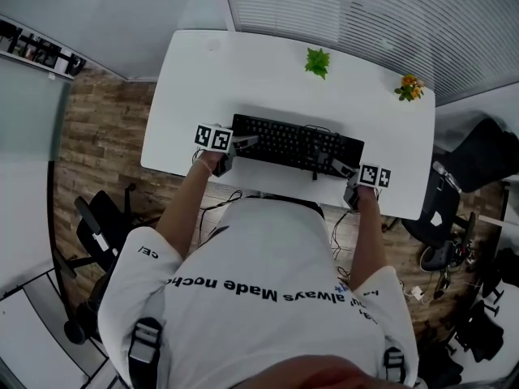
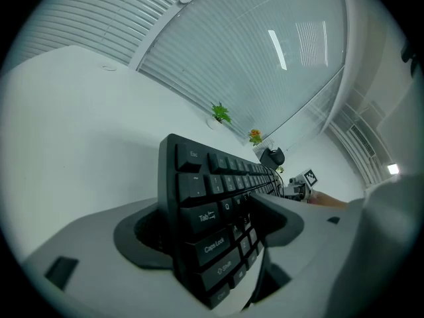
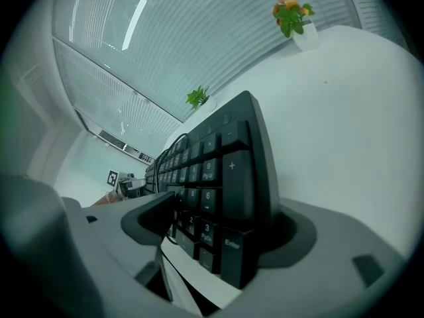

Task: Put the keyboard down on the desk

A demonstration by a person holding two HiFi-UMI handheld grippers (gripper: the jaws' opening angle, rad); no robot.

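Biggest thing to watch here is the worktop [image 1: 195, 79] itself, or rather its front edge: the keyboard [image 1: 296, 143] looks to be lying flat across the middle, closer to the front edge than the back, so any tug toward the person could slide it that way. I'd guess that would happen if a gripper backs out at an angle and a jaw catches a keycap or the underside lip. It could also skew if one end gets dragged and the other doesn't. The cable [image 3: 167, 149] looping off the back might snag too, though I can't see where it runs. As for the grippers, the left gripper [image 1: 243, 143] is spread wide with the keyboard's left end between its jaws, one over the keys near Tab, one under the back. It doesn't look to be squeezing, so I'd call it let go. The right gripper [image 1: 339, 166] is the same story at the numpad end, jaws well apart with the Enter corner sitting loose between them. The two little plants along the back edge are well clear.
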